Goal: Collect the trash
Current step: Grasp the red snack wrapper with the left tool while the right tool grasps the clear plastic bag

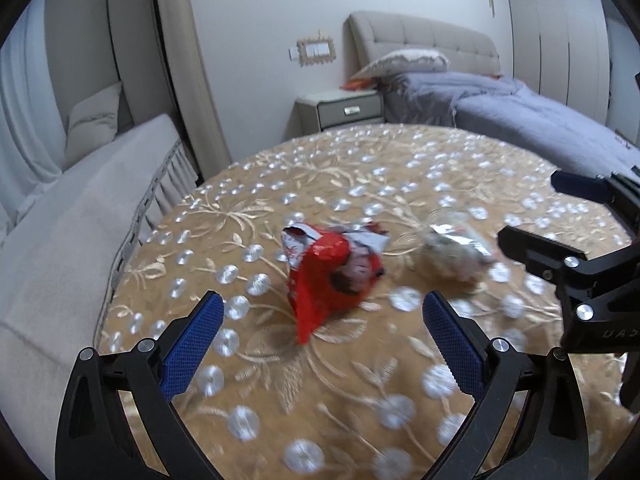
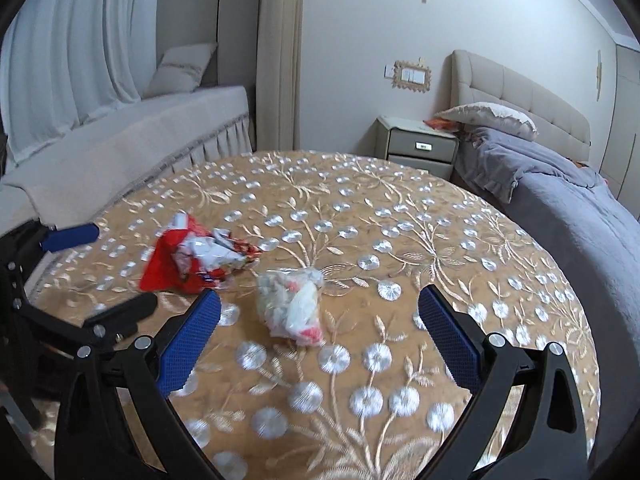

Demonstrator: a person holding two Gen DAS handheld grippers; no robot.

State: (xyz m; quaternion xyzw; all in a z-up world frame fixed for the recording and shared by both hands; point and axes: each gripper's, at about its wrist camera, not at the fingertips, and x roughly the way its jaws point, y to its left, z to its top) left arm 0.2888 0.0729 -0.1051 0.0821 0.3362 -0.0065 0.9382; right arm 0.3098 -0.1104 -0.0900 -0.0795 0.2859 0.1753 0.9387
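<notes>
In the left wrist view, your left gripper [image 1: 322, 324] is wide open and holds nothing. The red wrapper [image 1: 330, 276] lies on the round table [image 1: 320, 168], just ahead of the two blue fingers [image 1: 192, 344] and a little toward the right one, not touching either. The clear wrapper [image 1: 454, 256] lies beyond the right finger, well apart from the red one. Your right gripper [image 1: 536, 212] shows at the right edge, its fingers apart around empty air.

In the right wrist view, your right gripper [image 2: 320, 320] is also wide open and empty. The clear wrapper [image 2: 292, 304] lies between its fingers, nearer to the left one. The red wrapper [image 2: 188, 260] is beyond the left finger. Your left gripper [image 2: 108, 272] comes in from the left, open, with the red wrapper ahead of its fingers.
</notes>
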